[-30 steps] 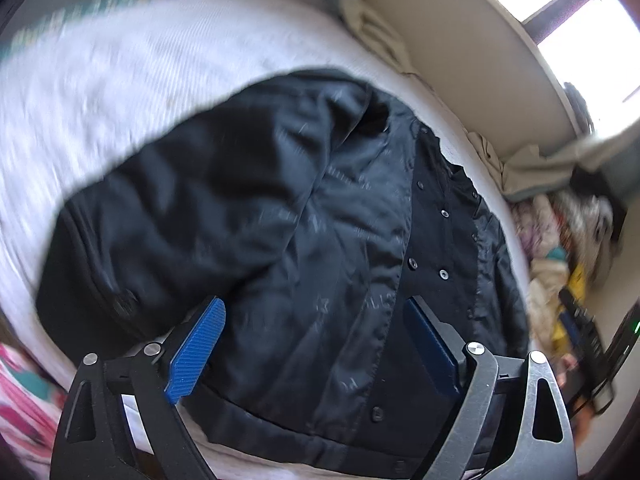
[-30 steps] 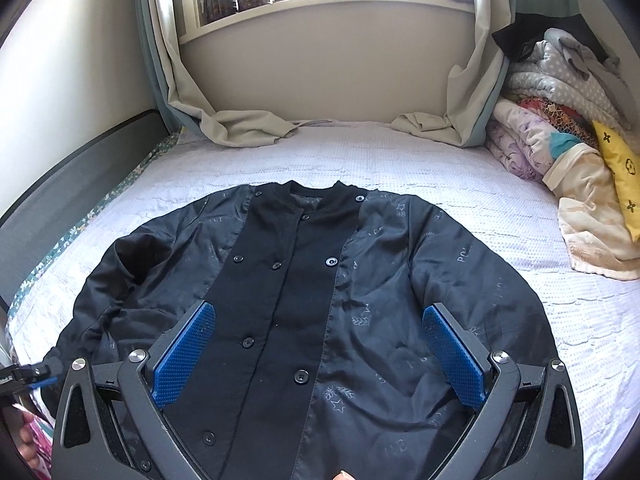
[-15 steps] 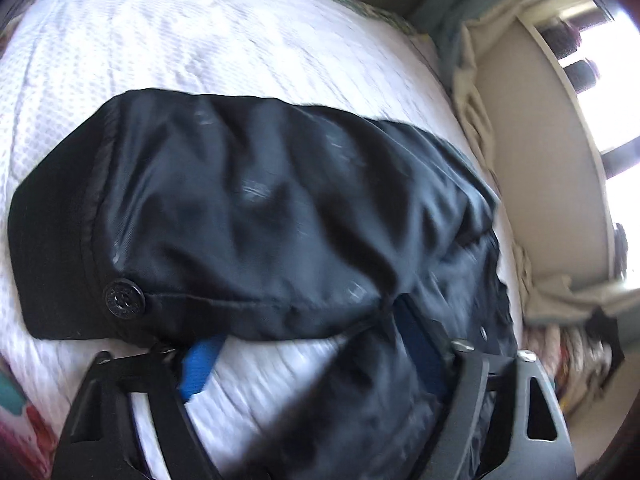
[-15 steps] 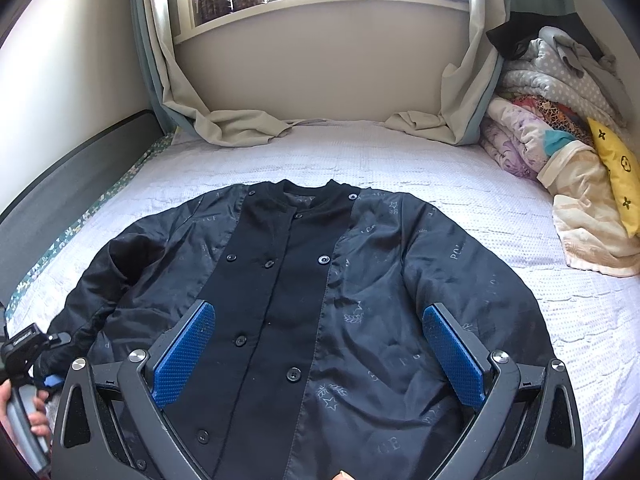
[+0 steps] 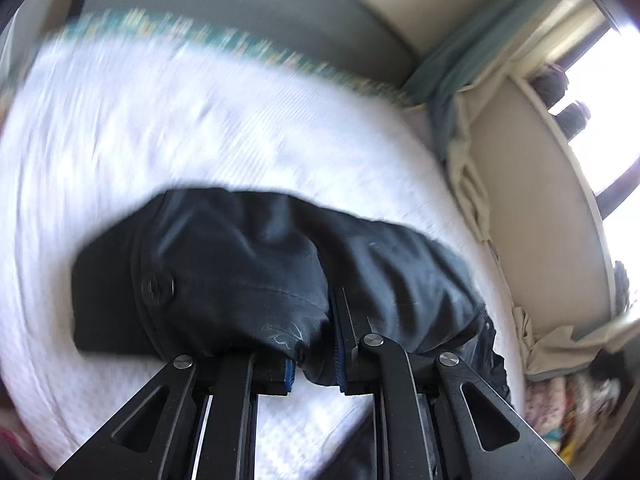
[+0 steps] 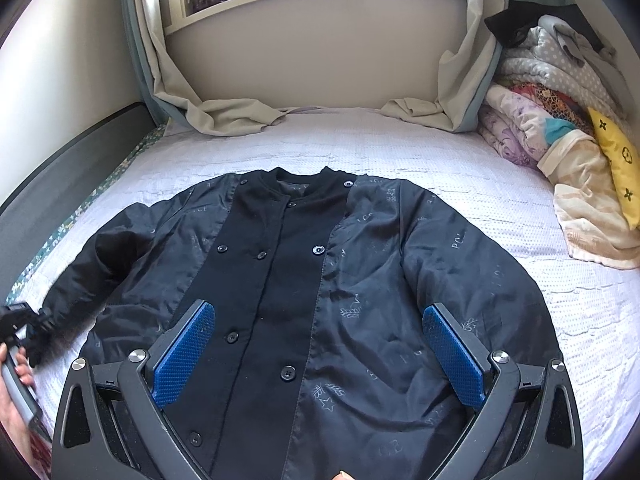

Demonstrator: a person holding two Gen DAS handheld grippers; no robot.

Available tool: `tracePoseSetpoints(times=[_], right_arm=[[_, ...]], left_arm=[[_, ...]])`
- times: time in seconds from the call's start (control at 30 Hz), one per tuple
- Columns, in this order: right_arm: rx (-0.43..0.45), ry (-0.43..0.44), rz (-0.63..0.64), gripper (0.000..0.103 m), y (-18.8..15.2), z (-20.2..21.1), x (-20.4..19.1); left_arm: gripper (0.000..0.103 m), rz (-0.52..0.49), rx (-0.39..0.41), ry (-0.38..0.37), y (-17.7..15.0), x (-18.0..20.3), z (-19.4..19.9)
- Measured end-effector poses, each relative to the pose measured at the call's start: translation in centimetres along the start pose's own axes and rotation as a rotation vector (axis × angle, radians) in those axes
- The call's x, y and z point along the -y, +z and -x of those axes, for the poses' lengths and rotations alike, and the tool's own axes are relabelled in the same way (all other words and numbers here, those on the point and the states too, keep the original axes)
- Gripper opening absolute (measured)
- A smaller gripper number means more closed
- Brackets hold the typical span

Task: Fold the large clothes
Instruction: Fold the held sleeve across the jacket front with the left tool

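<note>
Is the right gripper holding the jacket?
No, the right gripper is open above the jacket, its blue pads wide apart.

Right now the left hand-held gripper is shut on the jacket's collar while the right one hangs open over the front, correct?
Not the collar: the left hand-held gripper is shut on the jacket's sleeve near its cuff, as the left wrist view shows. The right hand-held gripper does hang open over the front.

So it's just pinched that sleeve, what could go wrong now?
The left gripper, whose jaws have just been closing, holds only a small bunch of the sleeve near the cuff, so the slick fabric could slip out when pulled. Dragging it might also skew the jacket on the bed, since the right gripper hangs open above it, holding nothing down.
</note>
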State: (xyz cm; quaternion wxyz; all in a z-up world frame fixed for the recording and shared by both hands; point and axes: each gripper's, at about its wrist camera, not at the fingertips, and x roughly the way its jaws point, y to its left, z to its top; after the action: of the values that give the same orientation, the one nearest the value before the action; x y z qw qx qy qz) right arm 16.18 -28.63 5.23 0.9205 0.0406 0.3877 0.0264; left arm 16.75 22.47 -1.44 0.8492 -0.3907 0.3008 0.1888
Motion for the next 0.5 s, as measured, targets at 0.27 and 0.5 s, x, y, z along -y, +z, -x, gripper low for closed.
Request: tracePoseSetpoints(times=[0.27, 0.5], right_arm=[[-0.017, 0.007, -0.021, 0.103, 0.2, -0.4, 0.1], [-0.007, 0.008, -0.038, 0.103, 0.6, 0.0, 0.6]], left_arm=[[0.017, -0.329, 0.162, -0.087, 0.5, 11.9, 5.3], [0.017, -0.623, 0.115, -0.214, -5.8, 23.6, 5.6]])
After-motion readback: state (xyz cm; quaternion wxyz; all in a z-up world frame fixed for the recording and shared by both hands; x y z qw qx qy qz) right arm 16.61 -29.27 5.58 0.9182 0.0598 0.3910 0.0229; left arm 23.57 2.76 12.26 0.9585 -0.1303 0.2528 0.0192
